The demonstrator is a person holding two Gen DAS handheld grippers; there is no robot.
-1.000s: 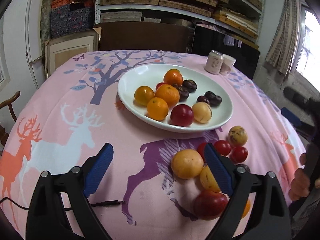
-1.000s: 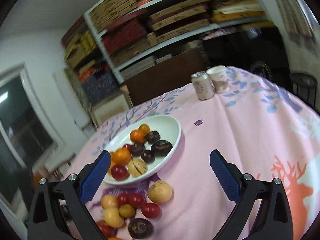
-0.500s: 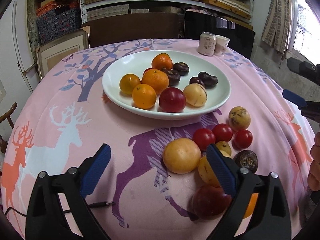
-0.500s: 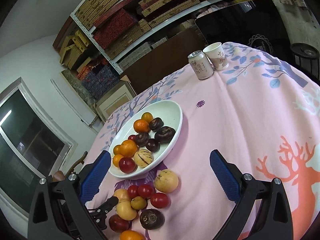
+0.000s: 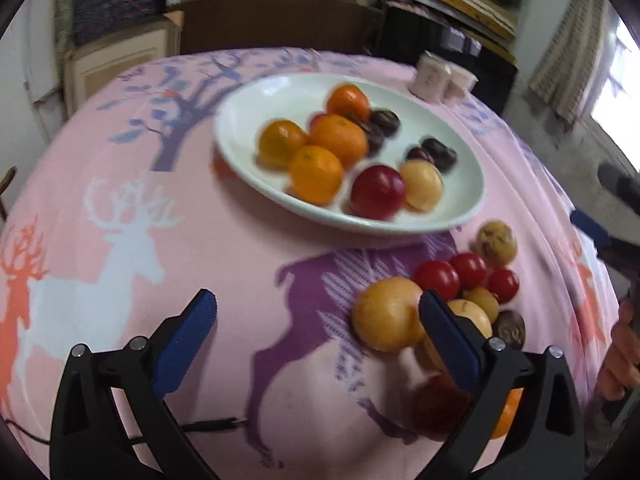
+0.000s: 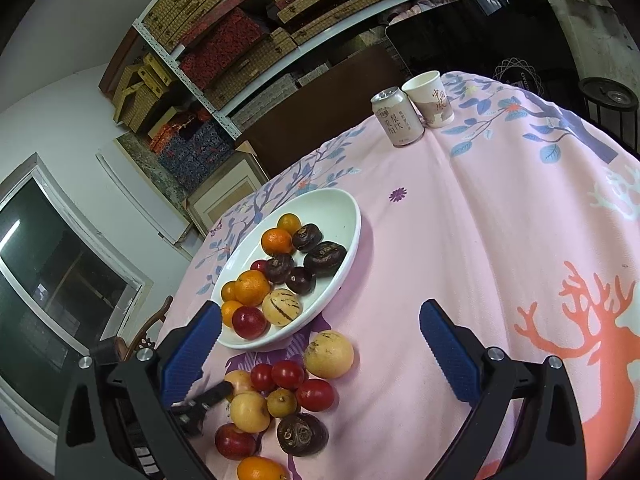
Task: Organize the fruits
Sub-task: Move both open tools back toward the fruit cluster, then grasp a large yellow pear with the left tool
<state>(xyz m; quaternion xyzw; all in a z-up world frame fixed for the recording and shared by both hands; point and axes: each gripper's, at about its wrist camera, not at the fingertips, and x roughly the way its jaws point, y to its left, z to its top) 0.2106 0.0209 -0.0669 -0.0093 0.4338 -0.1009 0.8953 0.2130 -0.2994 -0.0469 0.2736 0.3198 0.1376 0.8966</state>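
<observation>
Counter point(image 6: 500, 220): round, under a pink cloth printed with deer and trees. Bowl point(image 6: 340, 204) point(image 5: 280, 92): white, oval, near the middle of the counter; holds four oranges point(image 6: 252, 287) point(image 5: 338, 140), a red plum point(image 6: 249, 322) point(image 5: 378, 197), a pale striped melon point(image 6: 281, 307) point(image 5: 421, 185), several dark purple fruits point(image 6: 325, 257) point(image 5: 439, 153) and a small red fruit partly hidden among them. Loose pile point(image 6: 280, 396) point(image 5: 460, 288): on the cloth just beside the bowl's near rim; three red tomatoes point(image 6: 287, 374), one pale melon point(image 6: 329, 354) point(image 5: 496, 240) at the pile's far edge, yellow fruits point(image 6: 249, 412) of differing sizes, one dark purple fruit point(image 6: 303, 434), one red plum point(image 6: 235, 441), one orange point(image 6: 262, 469) nearest the edge. Largest yellow fruit point(image 5: 386, 314): just beside the left gripper's right finger, which hides part of it; contact cannot be told. Left gripper point(image 5: 316, 318): low over the cloth, jaws wide, nothing between them; the left view is blurred. Right gripper point(image 6: 320, 334): above the counter, jaws wide, holding nothing, with bowl rim and pile in the gap as seen. Can point(image 6: 397, 117) and paper cup point(image 6: 430, 98): upright, touching or nearly so, at the far edge, well apart from the fruit. Shelves point(image 6: 256, 40): behind the counter, stacked with boxes.
</observation>
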